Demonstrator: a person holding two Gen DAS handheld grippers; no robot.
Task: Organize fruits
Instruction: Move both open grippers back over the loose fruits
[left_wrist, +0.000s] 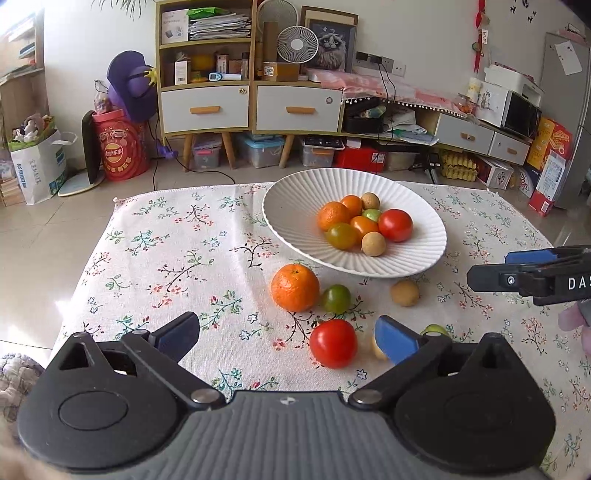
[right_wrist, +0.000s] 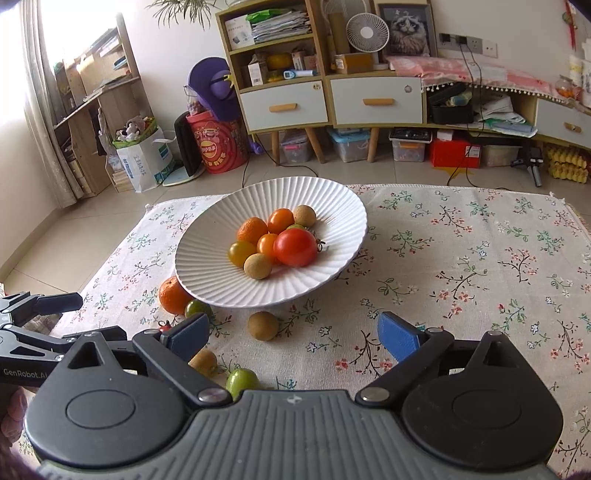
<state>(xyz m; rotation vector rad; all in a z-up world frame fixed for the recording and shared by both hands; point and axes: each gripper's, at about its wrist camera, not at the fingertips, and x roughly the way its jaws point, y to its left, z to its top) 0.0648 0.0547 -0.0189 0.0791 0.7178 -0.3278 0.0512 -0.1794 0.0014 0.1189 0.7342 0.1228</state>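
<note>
Ribbed white bowl (left_wrist: 295, 206) of round, glossy fruit on a flowered woven cloth (left_wrist: 184, 258)
Left gripper (left_wrist: 286, 338) and right gripper (right_wrist: 291, 334) both gape wide, holding nothing; a dimpled orange (left_wrist: 294, 287) and smooth red tomato (left_wrist: 333, 343) lie loose beside the bowl

White ribbed plate (left_wrist: 295, 206), floral cream tablecloth (left_wrist: 177, 240), orange mandarin (left_wrist: 294, 287), red tomato (left_wrist: 333, 343)
</note>
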